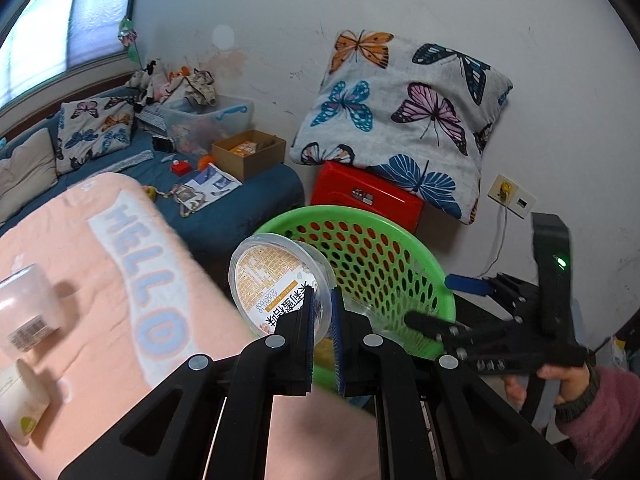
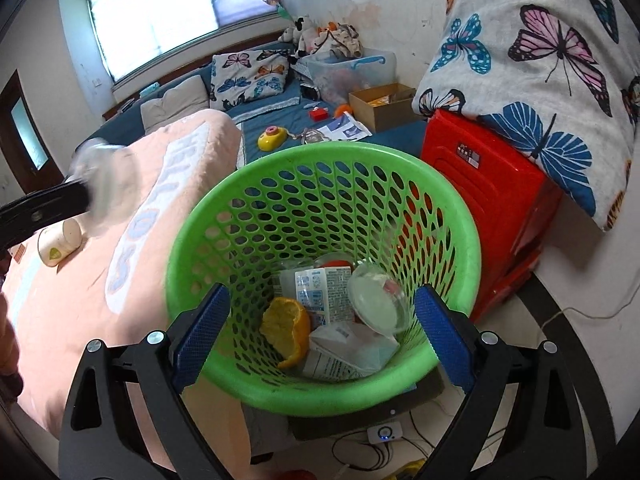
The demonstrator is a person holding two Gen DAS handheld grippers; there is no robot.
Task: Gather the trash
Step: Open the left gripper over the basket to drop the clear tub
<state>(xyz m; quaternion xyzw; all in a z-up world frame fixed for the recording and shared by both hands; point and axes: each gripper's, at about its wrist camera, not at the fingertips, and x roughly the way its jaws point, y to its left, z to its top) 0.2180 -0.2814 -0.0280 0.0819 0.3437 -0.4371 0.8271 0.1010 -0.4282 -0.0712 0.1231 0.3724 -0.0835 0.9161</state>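
My left gripper [image 1: 322,322] is shut on the rim of a clear plastic tub with a printed orange label [image 1: 276,284], held above the pink blanket beside the green mesh basket [image 1: 400,264]. My right gripper [image 2: 320,332] is open and empty over the basket [image 2: 464,248], its blue pads on either side of the near rim. In the basket lie an orange peel [image 2: 288,328], cartons [image 2: 320,292] and a clear lid [image 2: 378,304]. A paper cup [image 2: 60,242] and a small bottle [image 1: 28,308] lie on the blanket. The left gripper shows blurred in the right wrist view [image 2: 92,196].
A pink "HELLO" blanket [image 1: 120,280] covers the bed at left. A red plastic stool [image 2: 496,216] with a butterfly pillow [image 2: 552,64] stands right of the basket. A blue mattress [image 1: 240,204] behind holds a cardboard box [image 1: 250,152], papers and toys. Cables lie on the floor.
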